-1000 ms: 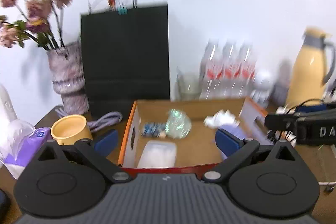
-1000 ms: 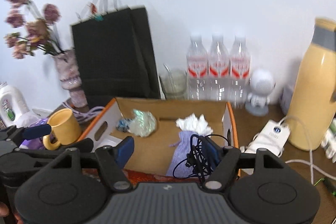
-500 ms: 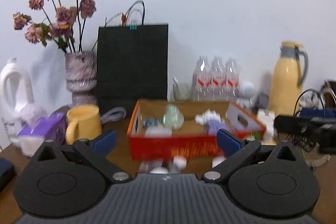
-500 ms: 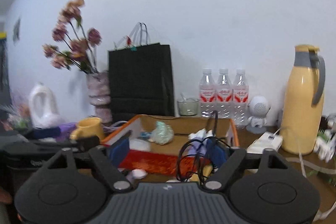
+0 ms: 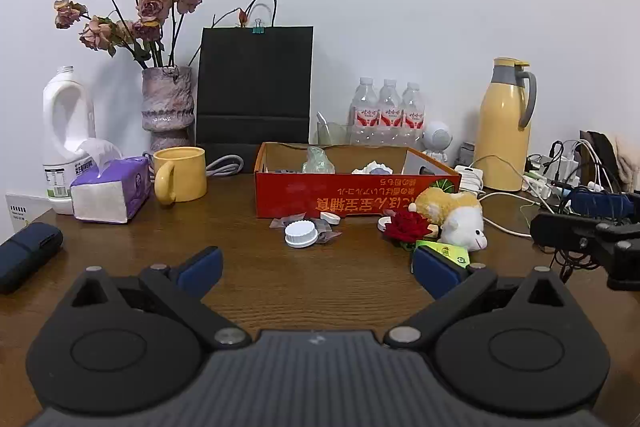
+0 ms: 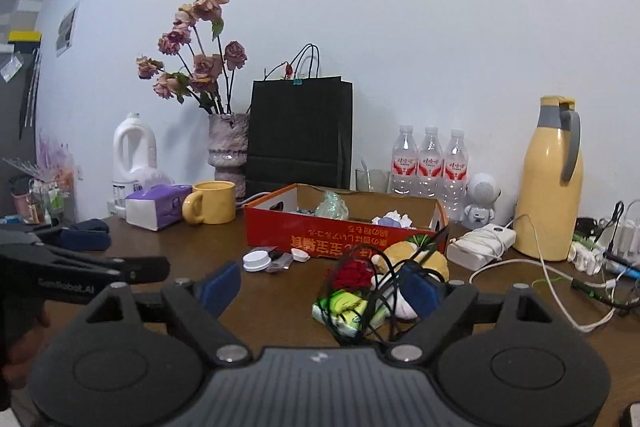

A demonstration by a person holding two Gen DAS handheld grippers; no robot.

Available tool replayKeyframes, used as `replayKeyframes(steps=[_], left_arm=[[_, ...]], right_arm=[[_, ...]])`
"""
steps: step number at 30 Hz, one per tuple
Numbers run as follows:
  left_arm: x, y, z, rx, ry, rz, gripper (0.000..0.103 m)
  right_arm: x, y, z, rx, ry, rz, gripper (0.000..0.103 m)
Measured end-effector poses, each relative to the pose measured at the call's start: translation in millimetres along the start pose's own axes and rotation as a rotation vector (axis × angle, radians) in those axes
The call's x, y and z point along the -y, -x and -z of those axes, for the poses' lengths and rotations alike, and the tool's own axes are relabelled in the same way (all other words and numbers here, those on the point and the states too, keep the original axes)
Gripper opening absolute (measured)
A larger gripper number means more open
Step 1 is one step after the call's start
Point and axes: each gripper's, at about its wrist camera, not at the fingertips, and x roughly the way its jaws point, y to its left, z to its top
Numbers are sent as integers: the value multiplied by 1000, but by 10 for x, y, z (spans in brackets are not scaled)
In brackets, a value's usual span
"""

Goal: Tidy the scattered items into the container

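The red cardboard box (image 5: 352,195) stands mid-table and holds several small items. In front of it lie a white cap (image 5: 301,234), clear wrappers, a red rose (image 5: 408,227), a plush toy (image 5: 456,219) and a green packet (image 5: 444,250). My left gripper (image 5: 316,267) is open and empty, well short of the box. My right gripper (image 6: 320,287) is open too. A tangled black cable (image 6: 380,291) hangs from its right finger (image 6: 420,289), in front of the rose (image 6: 354,273), the plush (image 6: 404,251) and the green packet (image 6: 340,307).
A yellow mug (image 5: 182,173), a tissue pack (image 5: 112,191), a vase of dried roses (image 5: 168,107) and a black bag (image 5: 256,87) stand left and behind. Water bottles (image 5: 386,115), a yellow thermos (image 5: 506,127) and chargers with cables (image 5: 560,171) fill the right. A dark case (image 5: 28,255) lies near left.
Both grippers drew back from over the box to the near side of the table and sank. The right jaws widened. The cable still hangs on the right finger.
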Motion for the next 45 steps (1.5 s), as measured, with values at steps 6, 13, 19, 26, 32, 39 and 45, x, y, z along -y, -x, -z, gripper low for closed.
replayKeyframes(steps=[6, 13, 19, 26, 32, 39, 45], left_arm=[[-11, -403, -313, 22, -3, 7, 103], [-4, -1234, -952, 33, -9, 29, 103], [28, -2078, -1438, -32, 37, 43, 103], [6, -2914, -1523, -148, 59, 29, 103], [2, -3647, -1489, -314, 6, 31, 103], [-73, -4022, -1672, -464, 60, 18, 103], [-109, -3971, -1900, -574, 73, -33, 103]], right_arm=[[208, -542, -369, -76, 26, -6, 15], [744, -1612, -1181, -135, 10, -1, 6], [1174, -2696, -1667, -266, -26, 37, 5], [1550, -4021, -1430, -560, -27, 135, 5], [1931, -4485, -1202, -759, -197, 143, 15], [2072, -4534, -1563, -1025, -240, 113, 85], [1898, -4224, -1943, -993, -170, 103, 91]])
